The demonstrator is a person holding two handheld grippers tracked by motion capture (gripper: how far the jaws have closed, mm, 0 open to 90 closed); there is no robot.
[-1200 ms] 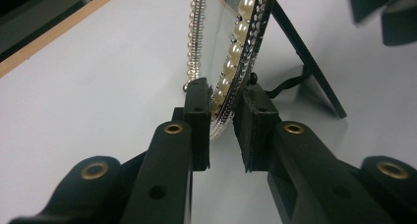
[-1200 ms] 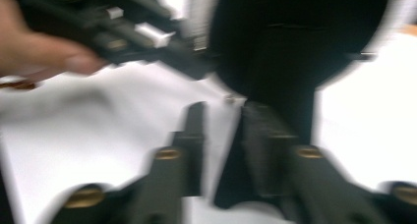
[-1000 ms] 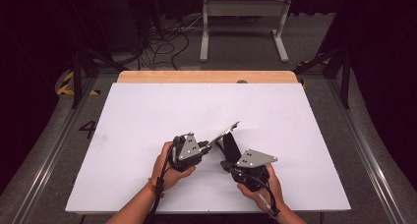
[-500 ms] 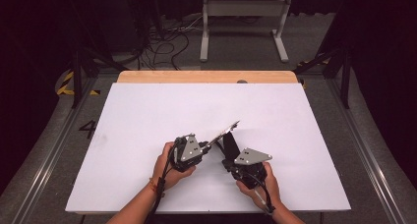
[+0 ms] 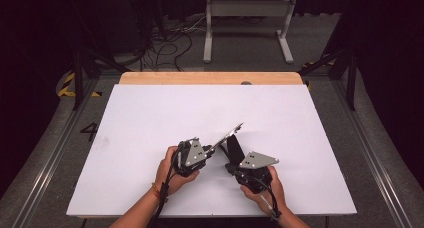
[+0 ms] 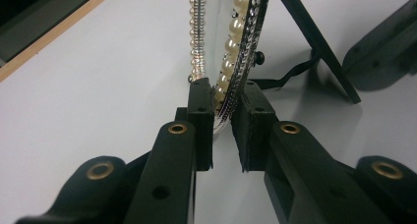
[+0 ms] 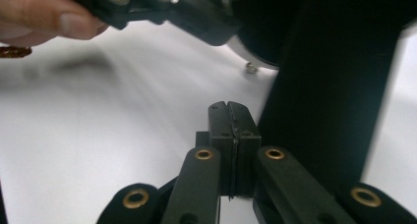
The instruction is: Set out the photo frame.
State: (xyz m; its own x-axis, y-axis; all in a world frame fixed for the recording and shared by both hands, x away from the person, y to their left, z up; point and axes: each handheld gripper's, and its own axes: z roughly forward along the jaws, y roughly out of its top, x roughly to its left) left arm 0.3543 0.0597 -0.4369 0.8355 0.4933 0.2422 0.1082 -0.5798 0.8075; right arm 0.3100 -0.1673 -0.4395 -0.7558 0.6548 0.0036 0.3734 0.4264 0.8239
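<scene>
A small picture frame [image 5: 228, 135] with a pearl and rhinestone border [image 6: 239, 35] tilts up off the white table near the front middle. My left gripper [image 5: 211, 149] is shut on its lower edge [image 6: 222, 111], the pads pressing both faces. The frame's black back stand [image 5: 234, 147] is folded out toward the table, and a thin black strap [image 6: 290, 74] ties it to the frame. My right gripper [image 5: 231, 166] sits just right of the stand [image 7: 334, 86], its jaws [image 7: 229, 111] shut with nothing visible between them.
The white table top [image 5: 150, 118] stretches wide on all sides, with a wooden strip [image 5: 210, 78] along its far edge. Beyond it are a grey metal stand [image 5: 247, 18] and cables on the floor. A hand [image 7: 44, 17] holds the left gripper [image 7: 162, 5].
</scene>
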